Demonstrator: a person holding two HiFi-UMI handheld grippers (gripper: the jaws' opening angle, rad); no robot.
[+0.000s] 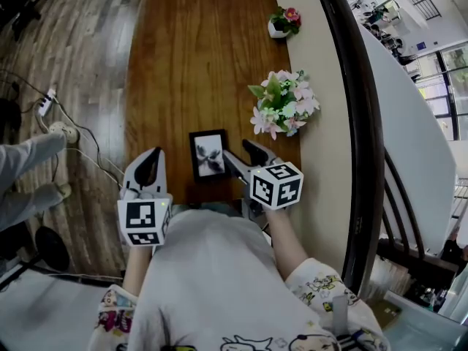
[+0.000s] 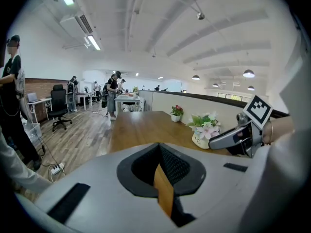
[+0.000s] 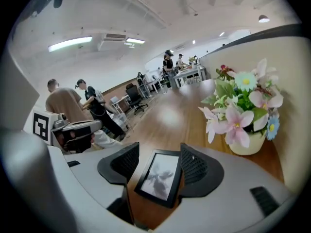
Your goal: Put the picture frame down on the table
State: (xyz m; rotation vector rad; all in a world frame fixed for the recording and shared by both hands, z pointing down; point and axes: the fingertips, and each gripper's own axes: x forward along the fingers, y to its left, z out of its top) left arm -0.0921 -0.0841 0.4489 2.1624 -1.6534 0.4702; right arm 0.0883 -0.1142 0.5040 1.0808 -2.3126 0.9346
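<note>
The black picture frame (image 1: 209, 154) lies flat on the wooden table (image 1: 190, 64), close to its near edge, with a grey flower print facing up. My right gripper (image 1: 236, 150) is open just right of it. In the right gripper view the frame (image 3: 159, 176) sits low between the spread jaws of the right gripper (image 3: 160, 157), nearer the right pad (image 3: 193, 166), and neither pad presses it. My left gripper (image 1: 151, 159) hovers at the table's left near corner, shut and empty. In its own view the left gripper (image 2: 160, 152) shows only a thin strip of table between its jaws.
A white pot of pink and white flowers (image 1: 284, 108) stands right of the frame, large at the right gripper view's right (image 3: 245, 115). A small pot of red flowers (image 1: 284, 22) sits at the far right. A beige partition (image 1: 325, 123) borders the table's right side. Someone's legs (image 1: 29, 167) are at the left.
</note>
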